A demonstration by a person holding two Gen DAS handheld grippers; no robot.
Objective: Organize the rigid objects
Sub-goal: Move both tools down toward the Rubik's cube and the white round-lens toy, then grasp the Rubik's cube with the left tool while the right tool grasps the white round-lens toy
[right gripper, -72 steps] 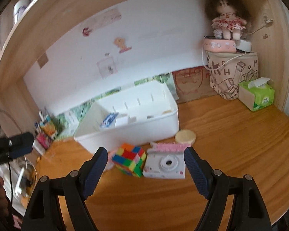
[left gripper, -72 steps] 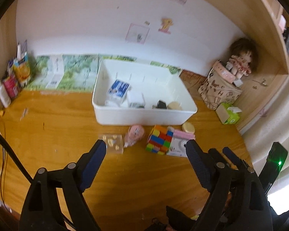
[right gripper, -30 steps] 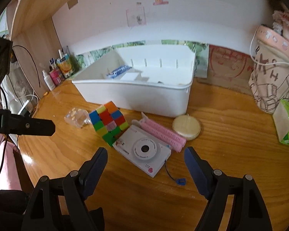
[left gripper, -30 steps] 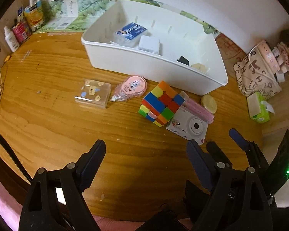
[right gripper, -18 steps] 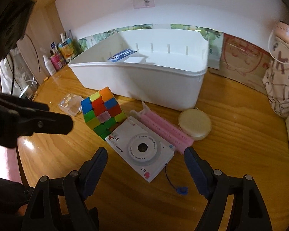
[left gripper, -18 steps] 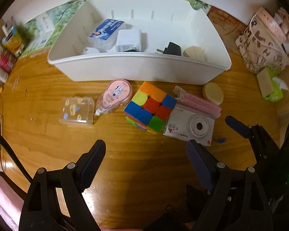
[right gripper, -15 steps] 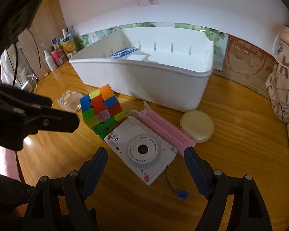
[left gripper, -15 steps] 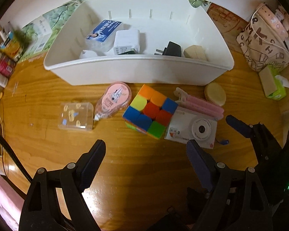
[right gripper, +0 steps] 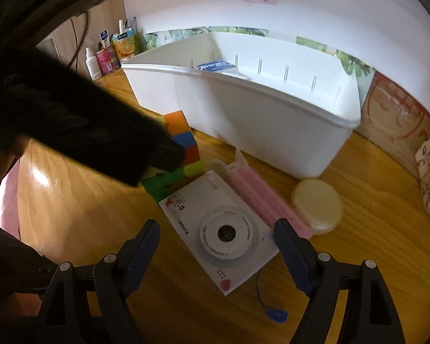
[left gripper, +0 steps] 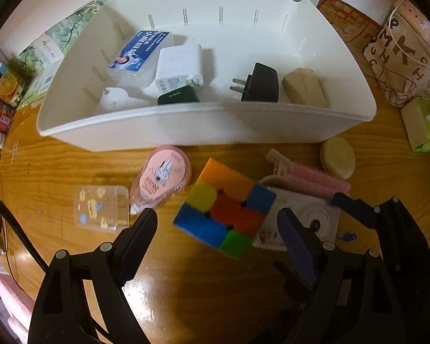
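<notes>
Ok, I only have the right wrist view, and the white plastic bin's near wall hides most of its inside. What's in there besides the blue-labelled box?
Observer: Among other things, a white charger block, a black wall plug and a tan block.
Operator: Anything left of the multicoloured puzzle cube?
Observer: Yes, a round pink tape dispenser and a clear plastic case with stickers.
Operator: Is the left tool gripping the cube?
Observer: No, the left tool is open and hovers over it, pads clear of its sides.
</notes>
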